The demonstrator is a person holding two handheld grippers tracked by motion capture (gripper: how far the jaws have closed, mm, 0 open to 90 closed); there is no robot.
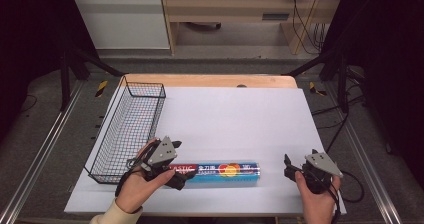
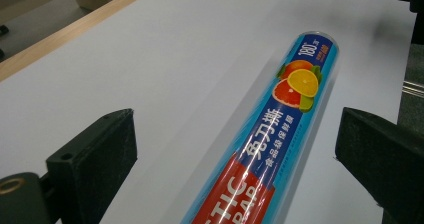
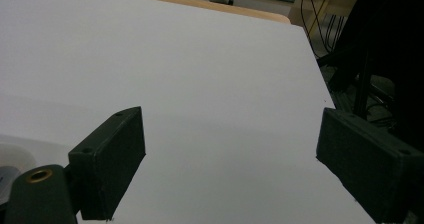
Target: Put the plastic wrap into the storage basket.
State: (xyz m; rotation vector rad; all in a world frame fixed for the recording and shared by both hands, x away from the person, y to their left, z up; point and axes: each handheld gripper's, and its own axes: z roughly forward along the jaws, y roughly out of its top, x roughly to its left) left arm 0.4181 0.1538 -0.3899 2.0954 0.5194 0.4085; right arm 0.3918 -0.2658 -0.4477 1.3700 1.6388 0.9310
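Note:
A long blue tube of plastic wrap (image 1: 220, 170) with a red label and a picture of citrus fruit lies across the front of the white table top (image 1: 235, 119). My left gripper (image 1: 178, 165) is at the tube's left end, its two black jaws standing wide on either side of it. In the left gripper view the tube (image 2: 280, 134) runs up between the jaws of the left gripper (image 2: 235, 119) with a gap on both sides. My right gripper (image 1: 287, 168) is a short way beyond the tube's right end, open and with nothing between its jaws. The right gripper (image 3: 230, 119) faces bare white table.
A black wire basket (image 1: 130, 129) stands along the table's left side, just behind my left hand. The wooden table edge (image 1: 210, 80) shows at the back. Metal frame rails run along both sides of the table.

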